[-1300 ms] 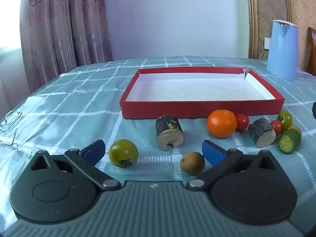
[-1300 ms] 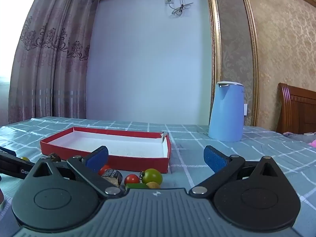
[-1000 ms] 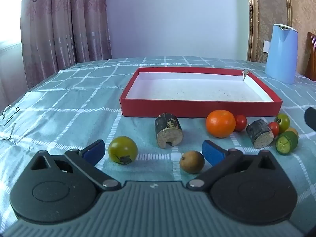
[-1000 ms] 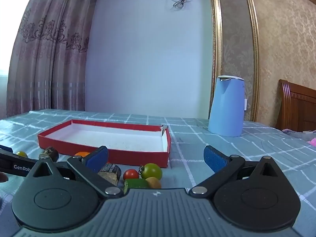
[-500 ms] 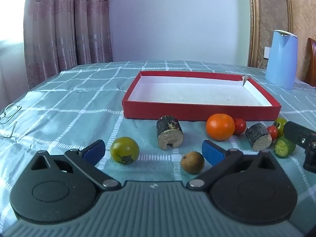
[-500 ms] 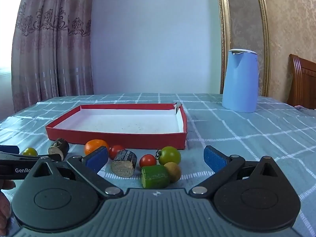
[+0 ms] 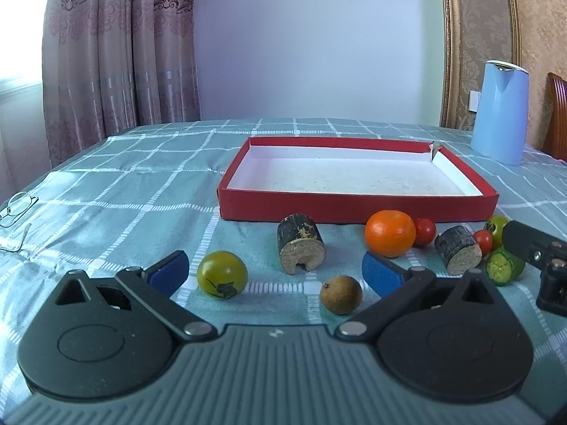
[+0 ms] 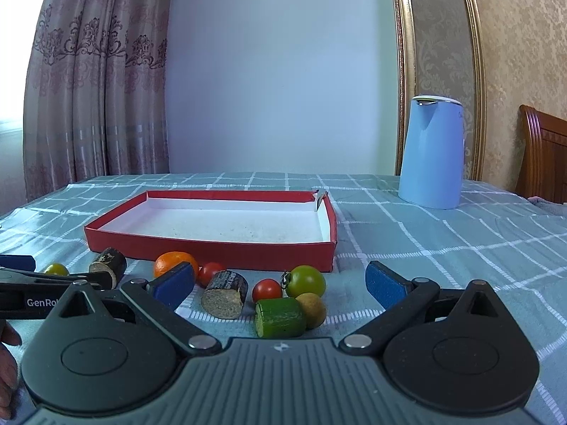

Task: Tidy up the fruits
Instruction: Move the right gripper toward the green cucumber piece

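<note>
Bedroom-like setting: patterned curtains, pale wall, a table (image 7: 106,184) under a teal checked cloth. Toward the far right corner, a blue kettle (image 8: 432,152); near the left edge, a pair of glasses (image 7: 16,209). At the middle, an empty red tray (image 7: 354,209) with a white floor.

Strung along the tray's near wall, all on the cloth: green tomato (image 7: 222,279), bark-covered log piece (image 7: 301,245), brown longan (image 7: 341,294), orange (image 7: 389,233), red cherry tomato (image 7: 424,231), second log piece (image 7: 457,253), another red cherry tomato (image 8: 267,290), second green tomato (image 8: 306,281), cucumber chunk (image 8: 280,317) and, touching it, a second longan (image 8: 312,310).

Left gripper (image 7: 274,272) spread wide, holding nothing, low over the near edge with the first green tomato and first longan between its blue pads. Right gripper (image 8: 280,279) equally wide and empty, framing the cluster around the cucumber chunk.

Probably all light. Tomatoes smooth, round, soft-skinned: likely to roll or bruise, so best pinched gently across the widest part. Longans small and firmer, yet easy to squirt out. Orange bulkier, with a grippier peel. Cucumber best taken across its curved sides rather than its possibly slick cut faces.
</note>
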A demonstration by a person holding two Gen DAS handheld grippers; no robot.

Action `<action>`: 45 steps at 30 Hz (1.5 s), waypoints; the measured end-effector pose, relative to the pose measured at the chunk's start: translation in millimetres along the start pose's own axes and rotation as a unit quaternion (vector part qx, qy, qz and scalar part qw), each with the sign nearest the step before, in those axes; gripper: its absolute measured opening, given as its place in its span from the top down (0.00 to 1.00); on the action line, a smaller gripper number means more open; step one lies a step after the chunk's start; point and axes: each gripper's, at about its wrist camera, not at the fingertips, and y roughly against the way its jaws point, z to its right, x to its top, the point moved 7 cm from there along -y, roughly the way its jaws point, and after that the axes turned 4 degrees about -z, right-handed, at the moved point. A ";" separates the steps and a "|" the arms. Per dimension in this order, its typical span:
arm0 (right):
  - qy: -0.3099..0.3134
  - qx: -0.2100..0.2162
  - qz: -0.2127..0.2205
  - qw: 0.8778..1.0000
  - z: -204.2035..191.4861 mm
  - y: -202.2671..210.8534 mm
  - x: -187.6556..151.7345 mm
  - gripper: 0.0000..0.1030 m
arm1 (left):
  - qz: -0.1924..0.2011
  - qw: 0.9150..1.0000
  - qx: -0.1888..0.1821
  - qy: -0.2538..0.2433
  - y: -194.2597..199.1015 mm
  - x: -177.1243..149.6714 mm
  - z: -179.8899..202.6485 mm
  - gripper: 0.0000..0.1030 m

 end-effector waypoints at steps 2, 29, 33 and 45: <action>0.000 0.000 0.001 1.000 0.3 0.3 0.3 0.00 | -0.001 1.000 0.000 0.001 -0.7 0.0 0.0 0.00; 0.005 0.005 0.009 1.000 -0.9 3.2 -0.2 0.00 | -0.010 1.000 0.003 0.028 -4.4 -1.8 -7.5 0.00; 0.003 0.006 0.009 1.000 0.0 3.3 0.0 0.00 | -0.009 1.000 0.003 0.028 -4.2 -1.7 -8.1 0.00; 0.003 0.014 0.006 1.000 -2.1 3.0 -0.7 0.00 | -0.008 0.999 0.004 0.031 -3.6 -1.6 -8.9 0.00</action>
